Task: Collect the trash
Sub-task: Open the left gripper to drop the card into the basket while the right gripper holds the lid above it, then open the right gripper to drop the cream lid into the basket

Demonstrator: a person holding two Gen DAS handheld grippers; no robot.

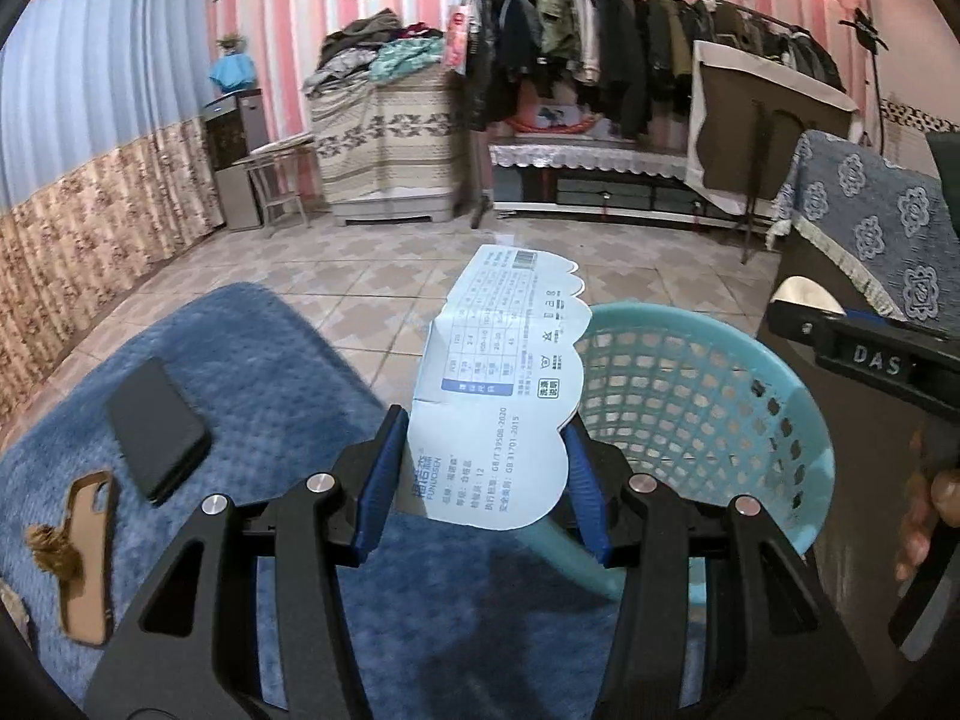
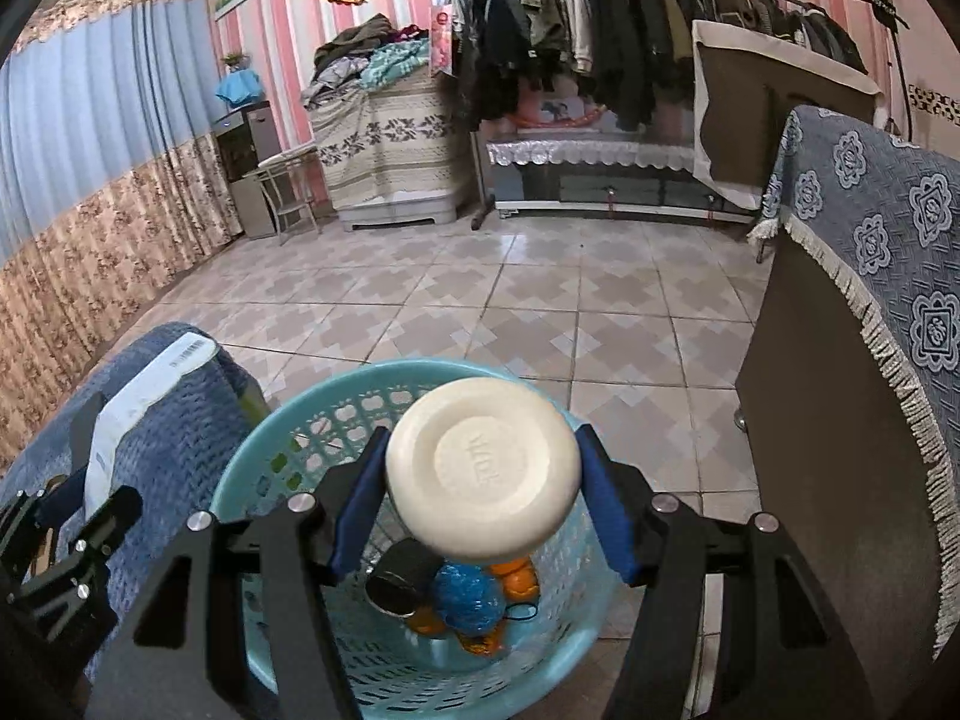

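Above the blue basket [image 2: 288,450]: both my jaws clamped on trash.
My left gripper [image 1: 480,468] grips a pale printed card [image 1: 504,372] beside the rim; my right gripper [image 2: 480,498] holds a cream round lid [image 2: 483,468] over the basket's opening.

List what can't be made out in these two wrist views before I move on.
- Basket contents: right view, the white disc in the right gripper covers part of them.
- Basket inside: left view, the paper label in the left gripper hides it.
- Label print: too small.
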